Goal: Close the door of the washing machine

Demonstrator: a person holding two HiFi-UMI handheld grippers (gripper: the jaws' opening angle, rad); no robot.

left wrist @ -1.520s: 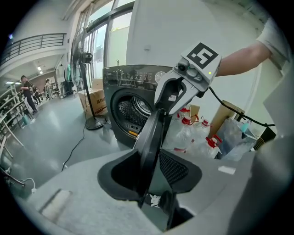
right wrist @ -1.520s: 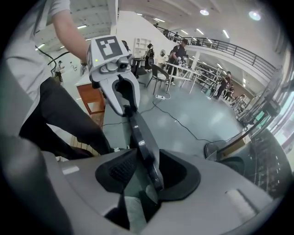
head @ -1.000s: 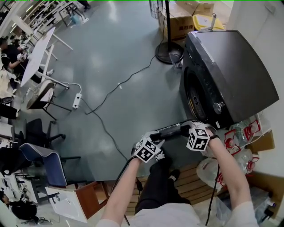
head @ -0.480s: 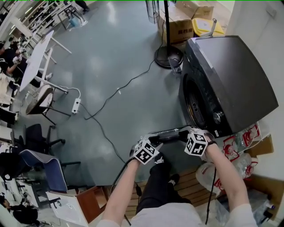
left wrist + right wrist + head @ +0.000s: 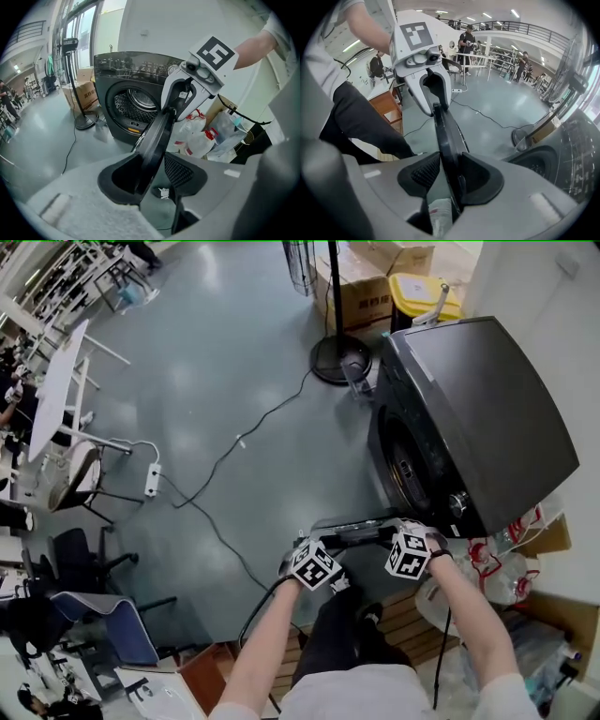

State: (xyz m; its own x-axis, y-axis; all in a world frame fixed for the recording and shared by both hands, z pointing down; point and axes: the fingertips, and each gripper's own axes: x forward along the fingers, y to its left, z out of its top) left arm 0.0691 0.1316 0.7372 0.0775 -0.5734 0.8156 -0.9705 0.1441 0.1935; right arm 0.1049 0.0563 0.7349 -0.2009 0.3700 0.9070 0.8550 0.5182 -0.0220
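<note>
A dark grey washing machine stands at the right of the head view, its round drum opening uncovered. Its door hangs swung out in front, edge-on between my two hands. My left gripper sits at the door's outer end. In the left gripper view the rim lies against one pad, with a gap to the other, so the left gripper is open around it. My right gripper is nearer the machine. It is shut on the door rim.
A black cable snakes over the grey floor to a power strip. A fan stand base, a cardboard box and a yellow bin stand beyond the machine. Plastic jugs and bags lie beside it, a wooden pallet underfoot.
Both grippers have moved a little sideways with the door, and its far end now sits closer to the machine's front. The head view has shifted.
</note>
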